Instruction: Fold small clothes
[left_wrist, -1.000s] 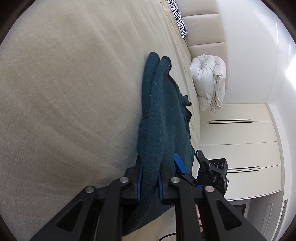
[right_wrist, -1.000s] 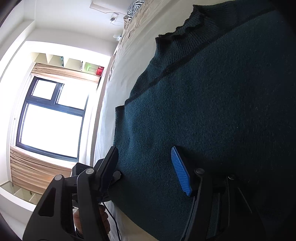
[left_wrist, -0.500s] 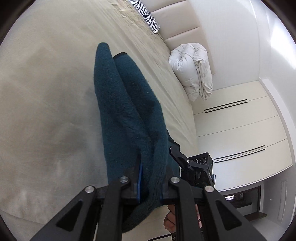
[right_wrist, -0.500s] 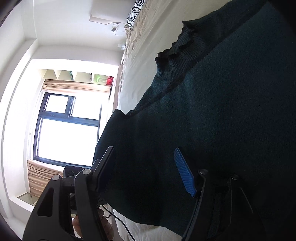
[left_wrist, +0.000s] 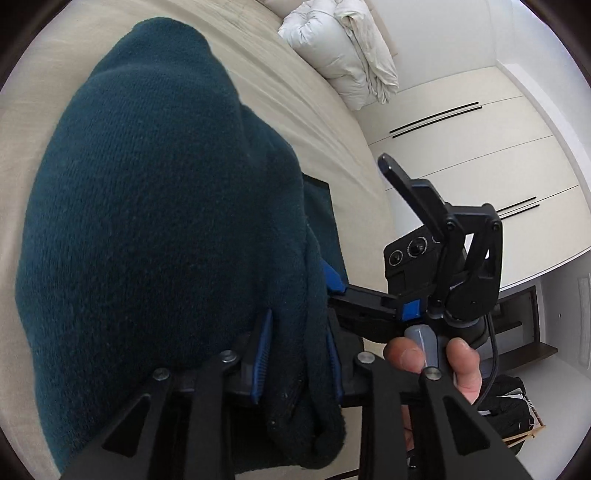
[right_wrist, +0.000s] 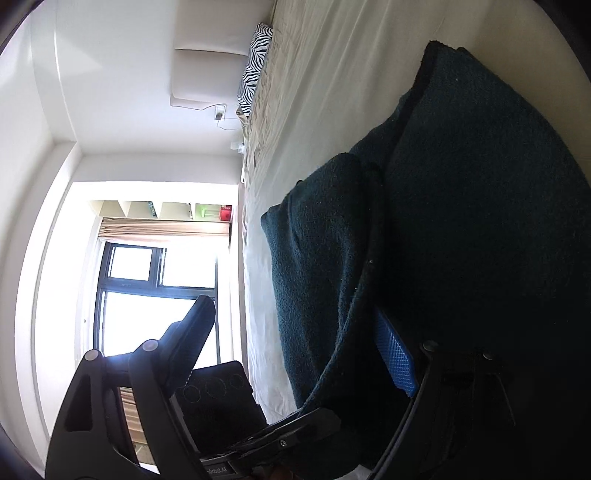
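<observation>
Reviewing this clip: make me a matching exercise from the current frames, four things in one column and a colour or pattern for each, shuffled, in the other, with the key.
Things:
1. knitted sweater
2. rolled duvet
3. pillow at the headboard
4. gripper finger pads

Colours:
A. zebra stripes
B. bright blue
C. dark teal
D. off-white

Pairs: 1-C, 2-D, 3-A, 4-B

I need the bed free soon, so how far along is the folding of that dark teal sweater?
Partway. Done: the sweater is doubled over on the bed, layers stacked. In hand: a thick fold sits between the left hand-held gripper fingers, whose jaws have just been opening; the right hand-held gripper has been opening too, one finger off the cloth. Left: letting go, then probably a last fold or some tidying.
</observation>
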